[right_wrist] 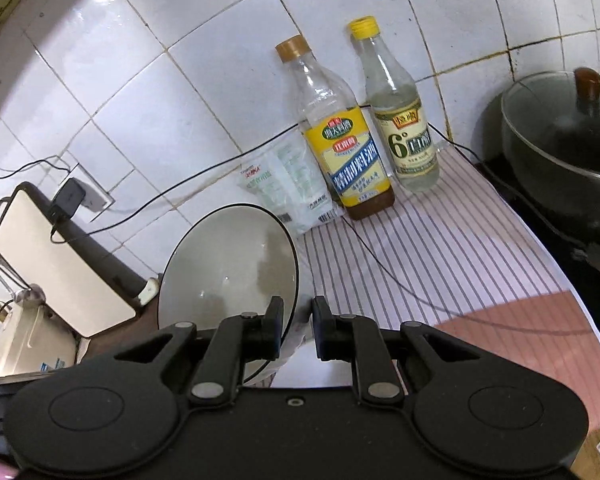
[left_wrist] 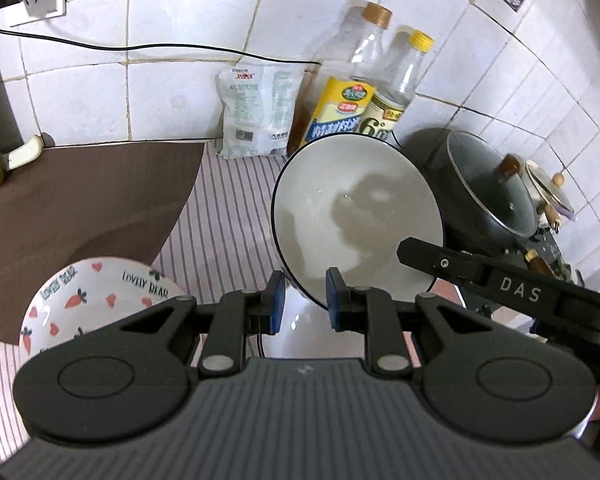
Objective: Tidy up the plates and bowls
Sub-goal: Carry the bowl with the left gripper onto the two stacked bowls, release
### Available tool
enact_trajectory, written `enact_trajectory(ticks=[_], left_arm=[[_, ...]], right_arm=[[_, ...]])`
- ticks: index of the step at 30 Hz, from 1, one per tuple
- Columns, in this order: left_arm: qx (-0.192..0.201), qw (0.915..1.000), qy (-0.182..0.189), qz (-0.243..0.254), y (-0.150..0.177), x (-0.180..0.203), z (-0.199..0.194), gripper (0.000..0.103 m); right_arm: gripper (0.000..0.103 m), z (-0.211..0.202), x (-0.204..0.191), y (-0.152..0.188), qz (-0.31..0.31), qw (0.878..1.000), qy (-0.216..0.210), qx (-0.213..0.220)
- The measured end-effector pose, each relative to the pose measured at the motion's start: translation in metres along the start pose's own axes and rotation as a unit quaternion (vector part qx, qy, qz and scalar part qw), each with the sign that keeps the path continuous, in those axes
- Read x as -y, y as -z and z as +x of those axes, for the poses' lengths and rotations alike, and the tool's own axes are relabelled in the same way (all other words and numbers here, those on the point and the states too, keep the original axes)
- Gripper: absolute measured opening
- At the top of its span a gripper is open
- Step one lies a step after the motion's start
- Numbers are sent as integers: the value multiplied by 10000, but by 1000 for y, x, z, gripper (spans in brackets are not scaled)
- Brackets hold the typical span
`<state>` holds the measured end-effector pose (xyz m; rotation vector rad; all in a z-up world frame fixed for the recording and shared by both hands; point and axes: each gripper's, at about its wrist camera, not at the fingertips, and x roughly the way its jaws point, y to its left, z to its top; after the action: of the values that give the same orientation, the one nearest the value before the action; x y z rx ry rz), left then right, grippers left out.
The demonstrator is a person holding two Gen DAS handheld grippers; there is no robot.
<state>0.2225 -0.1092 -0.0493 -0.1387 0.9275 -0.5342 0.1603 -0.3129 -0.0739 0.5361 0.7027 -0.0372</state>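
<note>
A white bowl with a black rim (left_wrist: 356, 220) is tilted up on edge, held by my right gripper (right_wrist: 297, 326), which is shut on its rim; the bowl also shows in the right wrist view (right_wrist: 228, 264). The right gripper's finger (left_wrist: 460, 266) reaches onto the bowl in the left wrist view. My left gripper (left_wrist: 302, 300) is open, its jaws straddling the lower rim of the tilted bowl without closing. Below it lies another white dish (left_wrist: 316, 336). A patterned "Lovely Bear" bowl (left_wrist: 84, 300) sits at lower left.
Two bottles (left_wrist: 348, 92) (right_wrist: 404, 120) and a salt bag (left_wrist: 260, 112) stand by the tiled wall. A lidded pot (left_wrist: 488, 184) (right_wrist: 568, 152) sits on the right. A brown mat (left_wrist: 68, 208), striped cloth (right_wrist: 420, 248), a cable and an appliance (right_wrist: 56, 260) are on the left.
</note>
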Motion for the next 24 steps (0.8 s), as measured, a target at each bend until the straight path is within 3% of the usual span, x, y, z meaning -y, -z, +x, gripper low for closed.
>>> enact_trajectory(ticks=[13,24], left_arm=[[-460,9987,-9,-213,49,-3,13,20],[-768,9963,15,-393,63,-13,35,20]], right_arm=[[19,-8,9,39,-320,9992,180,-172],[19,3,0,56,-923,9941,543,-170]])
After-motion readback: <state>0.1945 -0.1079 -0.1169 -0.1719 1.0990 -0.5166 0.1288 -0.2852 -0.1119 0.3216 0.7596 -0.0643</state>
